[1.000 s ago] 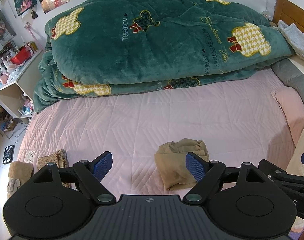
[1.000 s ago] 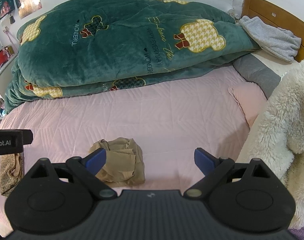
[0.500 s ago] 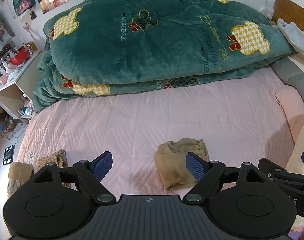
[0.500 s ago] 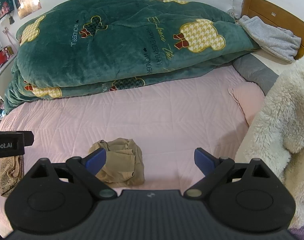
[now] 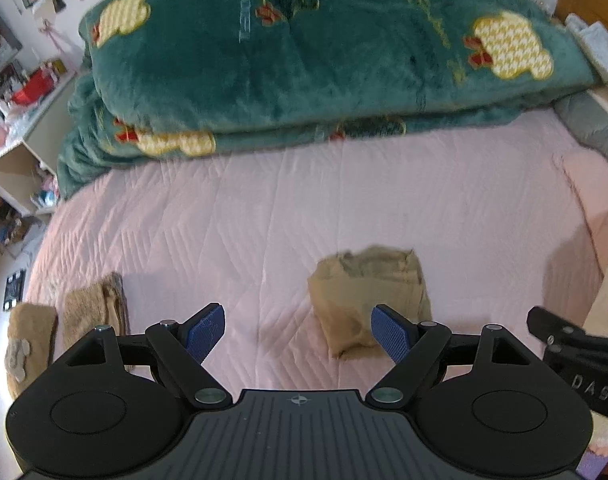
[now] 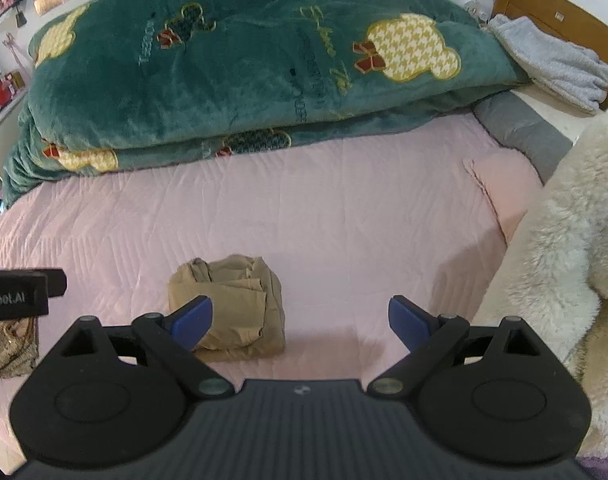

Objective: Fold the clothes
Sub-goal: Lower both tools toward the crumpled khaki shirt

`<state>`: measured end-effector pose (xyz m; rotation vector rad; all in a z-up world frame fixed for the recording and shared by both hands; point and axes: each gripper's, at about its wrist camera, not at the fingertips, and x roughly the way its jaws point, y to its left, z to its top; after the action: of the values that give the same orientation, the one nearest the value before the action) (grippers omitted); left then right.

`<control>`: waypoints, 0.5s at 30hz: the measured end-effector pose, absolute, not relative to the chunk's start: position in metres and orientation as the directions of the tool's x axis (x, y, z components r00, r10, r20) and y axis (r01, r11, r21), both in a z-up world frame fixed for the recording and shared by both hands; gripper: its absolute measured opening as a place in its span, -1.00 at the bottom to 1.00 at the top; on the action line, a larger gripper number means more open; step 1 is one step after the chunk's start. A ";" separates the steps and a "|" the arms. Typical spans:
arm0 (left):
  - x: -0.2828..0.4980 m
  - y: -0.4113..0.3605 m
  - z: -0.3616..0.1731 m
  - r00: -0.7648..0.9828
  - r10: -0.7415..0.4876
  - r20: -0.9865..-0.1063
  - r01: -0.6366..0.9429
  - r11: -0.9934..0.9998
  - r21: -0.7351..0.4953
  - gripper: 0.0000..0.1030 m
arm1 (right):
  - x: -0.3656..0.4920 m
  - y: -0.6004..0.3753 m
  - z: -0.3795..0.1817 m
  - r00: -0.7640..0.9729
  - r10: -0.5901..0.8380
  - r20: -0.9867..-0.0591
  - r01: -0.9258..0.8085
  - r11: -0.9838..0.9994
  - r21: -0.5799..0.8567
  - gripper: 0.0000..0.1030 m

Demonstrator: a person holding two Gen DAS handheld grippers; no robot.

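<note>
Left wrist view: my left tool [image 5: 299,334] has its blue pads wide apart and holds nothing; it hangs over the pink bed [image 5: 264,208].
Right wrist view: my right tool [image 6: 300,318] is likewise spread wide and empty.
Tan garment: a small folded bundle [image 5: 370,298] lying on the bed near its front edge, well clear of the green duvet [image 5: 304,60].
Bearing from left tool: ahead and to the right; its right pad overlaps the bundle's near edge in view, contact unclear.
Bearing from right tool: ahead and to the left [image 6: 228,306], partly behind the left pad.
Long axis: none to speak of; the bundle looks roughly square.
Nearer tool: I judge them about level, the bundle lying between the two.
Folded pile: brown pieces [image 5: 94,308] at far left, well apart from the bundle.
Fluffy cream garment: at far right [image 6: 564,248], just beside my right tool, so I judge it that hand's next pick.
</note>
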<state>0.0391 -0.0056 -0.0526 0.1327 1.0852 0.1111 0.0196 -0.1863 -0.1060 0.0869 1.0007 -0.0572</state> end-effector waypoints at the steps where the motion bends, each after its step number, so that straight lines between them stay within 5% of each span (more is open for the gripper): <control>1: 0.041 -0.005 -0.060 0.449 0.155 -0.880 -0.025 0.987 0.161 0.59 | 0.022 -0.187 -0.112 0.529 -0.007 -0.849 0.087 0.995 0.047 0.85; 15: 0.088 -0.028 -0.179 0.401 0.158 -0.902 0.032 0.982 0.186 0.58 | 0.060 -0.195 -0.216 0.442 0.032 -0.897 -0.009 0.999 0.031 0.81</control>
<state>0.0882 -0.0275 -0.1789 0.1837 1.1569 0.0802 0.0602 -0.1952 -0.2162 0.0228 1.1131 0.0259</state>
